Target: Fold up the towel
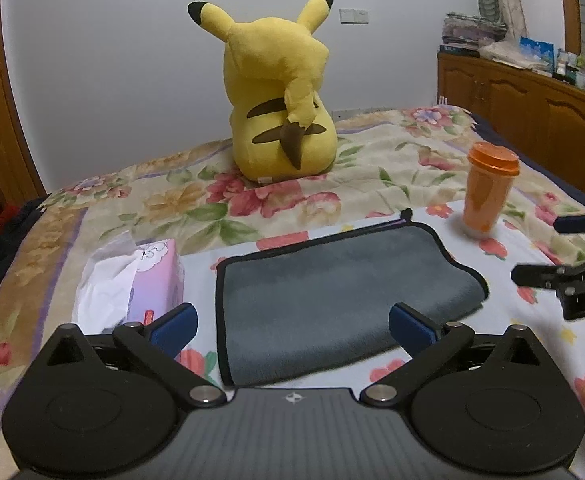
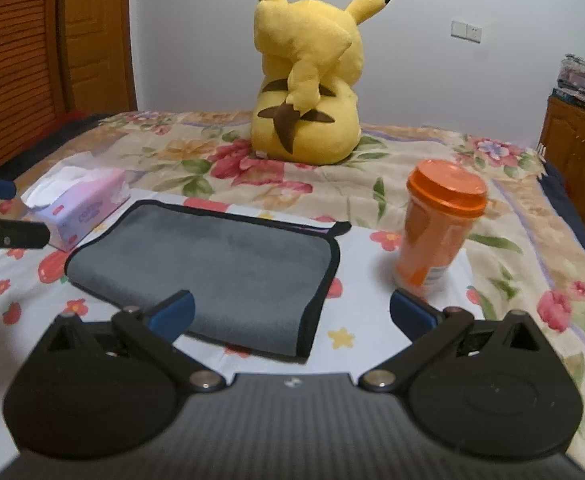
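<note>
Folded grey towel [image 1: 332, 300] flat on bed — between left gripper [image 1: 292, 326] and right gripper [image 2: 292, 316], both spread, empty.

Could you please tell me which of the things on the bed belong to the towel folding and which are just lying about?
Part of the job: grey towel, left gripper, right gripper.

Just lying about: tissue box, orange cup, yellow plush toy.

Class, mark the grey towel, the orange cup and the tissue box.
grey towel [image 1: 324, 280]: left wrist view, middle of top layer.
orange cup [image 2: 432, 248]: right wrist view, on its side wall.
tissue box [image 2: 88, 208]: right wrist view, on its long side.
</note>
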Motion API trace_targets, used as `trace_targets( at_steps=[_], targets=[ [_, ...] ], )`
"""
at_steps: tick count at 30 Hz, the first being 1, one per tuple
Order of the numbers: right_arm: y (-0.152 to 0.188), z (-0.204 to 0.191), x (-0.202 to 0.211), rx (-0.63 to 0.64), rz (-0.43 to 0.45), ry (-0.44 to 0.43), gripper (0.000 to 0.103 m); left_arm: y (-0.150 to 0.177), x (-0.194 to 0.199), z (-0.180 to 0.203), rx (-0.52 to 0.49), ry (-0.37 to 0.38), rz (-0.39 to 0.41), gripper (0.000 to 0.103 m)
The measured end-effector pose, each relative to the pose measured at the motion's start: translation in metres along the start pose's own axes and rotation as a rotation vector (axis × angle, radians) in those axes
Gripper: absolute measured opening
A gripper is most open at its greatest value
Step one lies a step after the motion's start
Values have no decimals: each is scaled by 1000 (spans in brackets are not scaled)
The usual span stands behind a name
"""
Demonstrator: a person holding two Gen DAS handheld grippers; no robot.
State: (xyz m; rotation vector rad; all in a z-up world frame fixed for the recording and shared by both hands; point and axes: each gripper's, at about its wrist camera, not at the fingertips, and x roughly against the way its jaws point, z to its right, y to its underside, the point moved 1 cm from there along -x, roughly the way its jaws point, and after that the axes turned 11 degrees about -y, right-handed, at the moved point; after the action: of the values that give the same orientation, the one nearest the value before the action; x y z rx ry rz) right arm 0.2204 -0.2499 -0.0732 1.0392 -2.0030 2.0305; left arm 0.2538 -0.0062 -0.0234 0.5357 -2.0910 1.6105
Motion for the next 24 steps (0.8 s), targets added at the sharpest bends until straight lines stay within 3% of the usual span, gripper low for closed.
trace_targets(
  at_steps=[9,15,24],
  targets=[
    [-6,-10,36,-6,59,8,103,11,40,7,-6,30,0,103],
    [-12,-19,59,-11,75,7,103,9,66,5,11,-29,7,103],
    [-14,-34,92,-6,100,3,103,10,106,-3,63,-44,26,103]
  ],
)
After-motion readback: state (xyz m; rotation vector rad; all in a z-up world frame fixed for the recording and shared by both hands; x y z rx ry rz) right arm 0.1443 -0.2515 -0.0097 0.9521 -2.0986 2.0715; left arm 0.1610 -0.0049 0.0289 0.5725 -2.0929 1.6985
